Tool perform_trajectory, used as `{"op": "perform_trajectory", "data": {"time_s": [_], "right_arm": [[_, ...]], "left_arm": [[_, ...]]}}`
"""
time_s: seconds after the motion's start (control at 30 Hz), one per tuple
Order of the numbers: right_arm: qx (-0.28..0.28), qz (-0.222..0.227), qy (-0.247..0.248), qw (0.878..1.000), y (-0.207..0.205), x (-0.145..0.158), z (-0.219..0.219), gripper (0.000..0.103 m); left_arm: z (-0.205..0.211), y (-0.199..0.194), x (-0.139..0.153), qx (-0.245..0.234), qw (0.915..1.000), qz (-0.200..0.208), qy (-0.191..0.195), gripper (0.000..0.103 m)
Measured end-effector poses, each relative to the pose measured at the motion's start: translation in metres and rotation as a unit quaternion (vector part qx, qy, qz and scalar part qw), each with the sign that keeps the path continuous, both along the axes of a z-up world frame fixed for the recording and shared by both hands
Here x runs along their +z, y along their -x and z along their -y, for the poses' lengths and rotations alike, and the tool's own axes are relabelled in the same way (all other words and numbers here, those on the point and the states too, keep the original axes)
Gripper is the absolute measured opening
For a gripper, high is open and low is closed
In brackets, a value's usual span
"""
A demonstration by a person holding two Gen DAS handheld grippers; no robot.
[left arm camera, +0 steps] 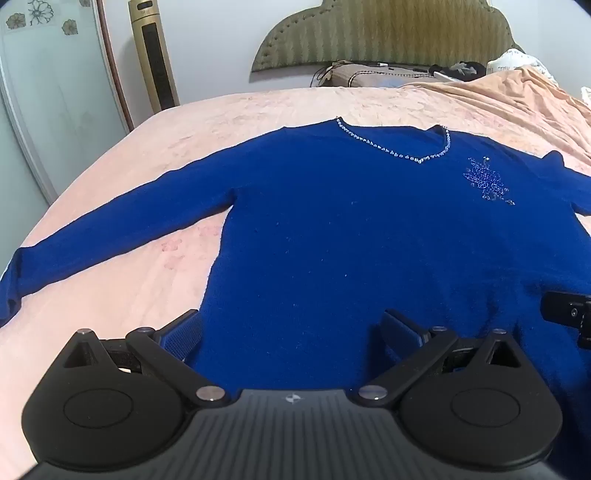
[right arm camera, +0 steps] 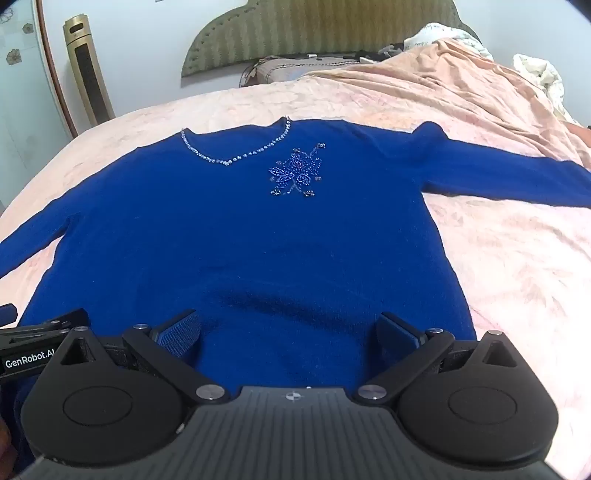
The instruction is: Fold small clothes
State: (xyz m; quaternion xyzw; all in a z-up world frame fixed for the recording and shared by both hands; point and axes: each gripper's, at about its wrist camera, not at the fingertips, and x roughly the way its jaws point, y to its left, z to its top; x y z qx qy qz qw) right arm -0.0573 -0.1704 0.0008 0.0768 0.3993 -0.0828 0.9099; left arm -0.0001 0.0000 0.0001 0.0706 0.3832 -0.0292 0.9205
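Nearest the lens in each wrist view sits a black gripper body with blue-padded fingers spread wide. Both the left gripper (left arm camera: 293, 332) and the right gripper (right arm camera: 288, 332) hover over the near hem of the blue sweater (left arm camera: 351, 229), pinching nothing.

That sweater lies flat, front up, on a pink bedspread (right arm camera: 517, 266), with a beaded neckline (right arm camera: 236, 157) and a beaded flower (right arm camera: 295, 173) toward the far end. Its left sleeve (left arm camera: 110, 229) stretches out to the left edge of the bed, where the cuff is cut off by the frame. Its right sleeve (right arm camera: 509, 173) runs off the right side of the view. Bare bedspread lies open to the right of the sweater and beyond the collar.

Near hem is hidden behind the gripper bodies. Small dark items by the green headboard (left arm camera: 388, 33) are too blurred to identify. Partial white lettering "GenRobot.AI" (right arm camera: 29, 360) shows on the left gripper's side.
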Motion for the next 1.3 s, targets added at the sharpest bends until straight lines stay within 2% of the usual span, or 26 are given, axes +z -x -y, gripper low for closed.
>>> {"op": "perform_trajectory", "data": {"time_s": [0.47,1.3], "right_arm": [[0.003,-0.006,0.008,1.0,-0.0005,-0.0029,0.0018,0.103],[0.003,-0.01,0.02,1.0,0.001,-0.003,0.0045,0.103]], "left_arm": [[0.0076,-0.0014,0.0051,0.006,0.9998,0.002,-0.017,0.103],[-0.0015,0.0036,0.0054,0.007,0.9999,0.012,-0.007,0.103]]}}
